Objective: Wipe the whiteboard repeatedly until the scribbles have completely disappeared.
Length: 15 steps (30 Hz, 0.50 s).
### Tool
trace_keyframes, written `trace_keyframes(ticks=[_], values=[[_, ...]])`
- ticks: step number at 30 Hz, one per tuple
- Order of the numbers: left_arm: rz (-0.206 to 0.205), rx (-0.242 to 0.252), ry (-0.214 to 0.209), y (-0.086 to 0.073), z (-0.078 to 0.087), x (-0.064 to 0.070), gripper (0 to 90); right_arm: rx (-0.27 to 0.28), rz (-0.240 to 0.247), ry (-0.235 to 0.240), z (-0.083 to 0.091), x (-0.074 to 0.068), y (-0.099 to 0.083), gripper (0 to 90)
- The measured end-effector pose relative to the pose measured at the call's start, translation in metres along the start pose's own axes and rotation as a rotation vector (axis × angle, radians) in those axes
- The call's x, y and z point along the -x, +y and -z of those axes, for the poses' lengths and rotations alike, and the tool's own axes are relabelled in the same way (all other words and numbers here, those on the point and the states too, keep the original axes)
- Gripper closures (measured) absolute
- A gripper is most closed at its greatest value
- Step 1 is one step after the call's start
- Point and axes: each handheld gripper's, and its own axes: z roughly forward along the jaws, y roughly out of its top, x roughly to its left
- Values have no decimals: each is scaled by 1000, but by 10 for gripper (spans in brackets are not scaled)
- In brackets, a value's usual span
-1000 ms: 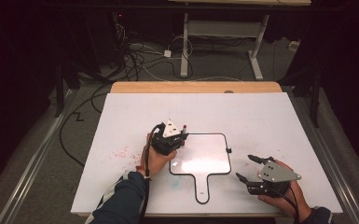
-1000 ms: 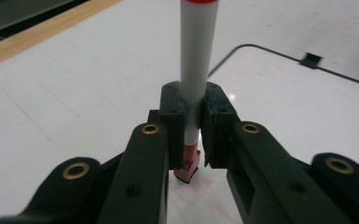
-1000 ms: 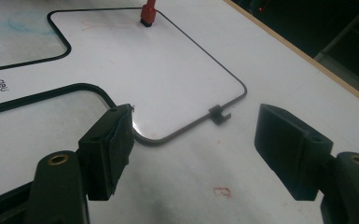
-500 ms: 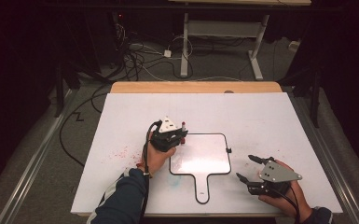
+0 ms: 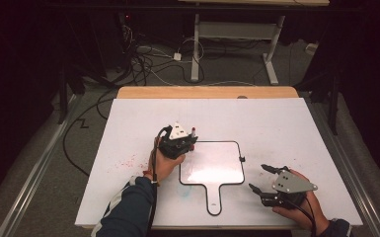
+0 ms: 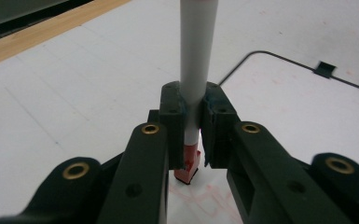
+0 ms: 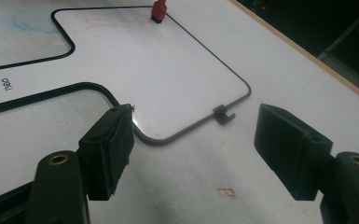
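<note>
A white marker (image 6: 196,60) is clamped between the left gripper's (image 6: 193,135) jaws, its red tip on the whiteboard (image 5: 212,168) just below. Pressure should be kept light, the barrel upright. The right gripper (image 5: 266,183) rests agape.

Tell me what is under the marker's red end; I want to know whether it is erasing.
Faint red marks on the whiteboard lie under the marker, which the left gripper clamps. Its red end covers the contact spot.
</note>
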Motion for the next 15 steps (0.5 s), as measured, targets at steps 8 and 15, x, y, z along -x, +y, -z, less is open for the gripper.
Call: trace_keyframes(ticks=[8,15], values=[[3,-27,-36,-2,7,8,789,0,-5,-5,2,1,-2,292],[-46,-70,-88,-6,22,29,789,6,0,-8,3,0,1,292]])
